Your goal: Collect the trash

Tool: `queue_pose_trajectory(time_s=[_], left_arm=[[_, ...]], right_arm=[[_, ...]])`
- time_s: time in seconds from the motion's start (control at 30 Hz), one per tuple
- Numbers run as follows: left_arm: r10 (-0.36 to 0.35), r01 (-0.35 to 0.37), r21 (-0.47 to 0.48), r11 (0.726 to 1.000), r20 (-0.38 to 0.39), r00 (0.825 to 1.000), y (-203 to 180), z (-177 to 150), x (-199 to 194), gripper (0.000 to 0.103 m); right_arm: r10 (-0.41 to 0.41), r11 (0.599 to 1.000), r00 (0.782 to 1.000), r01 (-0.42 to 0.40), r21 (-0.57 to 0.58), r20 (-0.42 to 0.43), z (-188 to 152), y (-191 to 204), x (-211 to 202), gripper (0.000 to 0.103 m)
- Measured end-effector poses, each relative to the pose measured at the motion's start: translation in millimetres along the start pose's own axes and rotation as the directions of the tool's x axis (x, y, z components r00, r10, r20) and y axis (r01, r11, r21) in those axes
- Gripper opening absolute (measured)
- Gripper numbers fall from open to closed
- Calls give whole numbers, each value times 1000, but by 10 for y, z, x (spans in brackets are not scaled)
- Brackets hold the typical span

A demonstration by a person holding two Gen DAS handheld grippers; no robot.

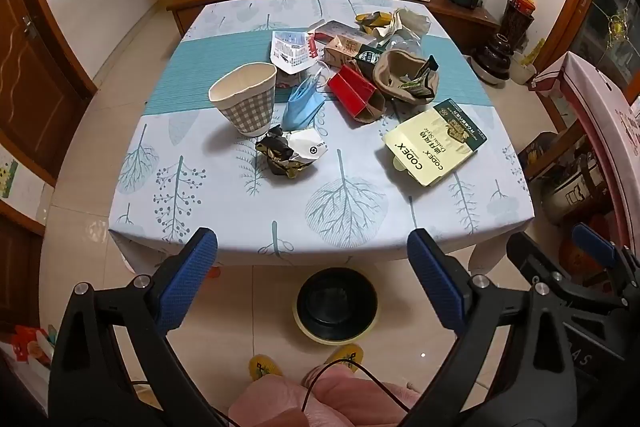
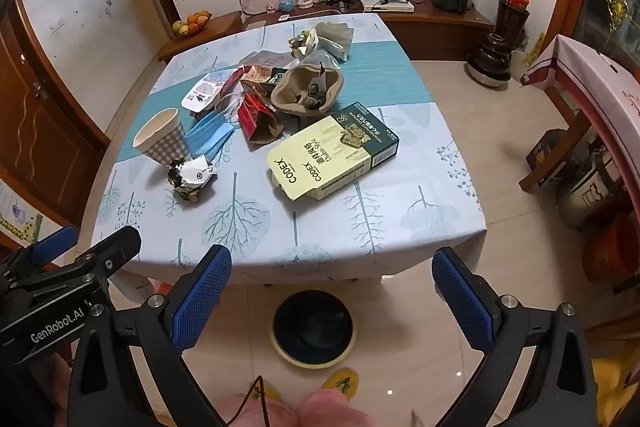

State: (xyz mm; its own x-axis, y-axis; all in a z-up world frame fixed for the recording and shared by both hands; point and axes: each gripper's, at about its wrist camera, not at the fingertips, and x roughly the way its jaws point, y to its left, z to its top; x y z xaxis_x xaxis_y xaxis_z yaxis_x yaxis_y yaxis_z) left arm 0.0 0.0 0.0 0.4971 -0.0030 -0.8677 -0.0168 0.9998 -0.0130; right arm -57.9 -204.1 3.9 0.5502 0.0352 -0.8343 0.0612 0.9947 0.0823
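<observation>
A table under a tree-print cloth stands on pale floor tiles, facing a television wall. Trash clusters mid-table: checked paper cup, blue mask, yellow box. A bin sits below. Left gripper and right gripper hang wide apart, empty.

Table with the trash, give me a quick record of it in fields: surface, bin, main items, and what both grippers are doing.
surface: table with tree-print cloth
bin: round black bin on the floor at the table's near edge
items: checked paper cup, blue face mask, crumpled foil wrapper, yellow-green CODEX box, red carton
left gripper: open, empty
right gripper: open, empty
</observation>
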Motion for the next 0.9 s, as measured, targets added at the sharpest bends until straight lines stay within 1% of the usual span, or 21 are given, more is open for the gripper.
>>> queue_pose_trajectory(time_s=[0.33, 0.4, 0.53, 0.9], left_arm=[[3, -3, 1, 1000, 0, 1000, 1, -1, 4, 88], [3, -3, 0, 1000, -2, 1000, -1, -2, 3, 88], [0, 0, -3, 1000, -6, 1000, -10, -32, 10, 88], [3, -3, -5, 1000, -7, 1000, 68, -60, -3, 87]], right_arm=[[0, 1000, 1000, 0, 0, -9, 15, 37, 34, 102], [2, 1000, 1000, -2, -3, -10, 29, 21, 26, 102], [2, 1000, 1000, -2, -5, -13, -61, 74, 43, 102], [0, 1000, 1000, 0, -5, -16, -44, 94, 3, 102]])
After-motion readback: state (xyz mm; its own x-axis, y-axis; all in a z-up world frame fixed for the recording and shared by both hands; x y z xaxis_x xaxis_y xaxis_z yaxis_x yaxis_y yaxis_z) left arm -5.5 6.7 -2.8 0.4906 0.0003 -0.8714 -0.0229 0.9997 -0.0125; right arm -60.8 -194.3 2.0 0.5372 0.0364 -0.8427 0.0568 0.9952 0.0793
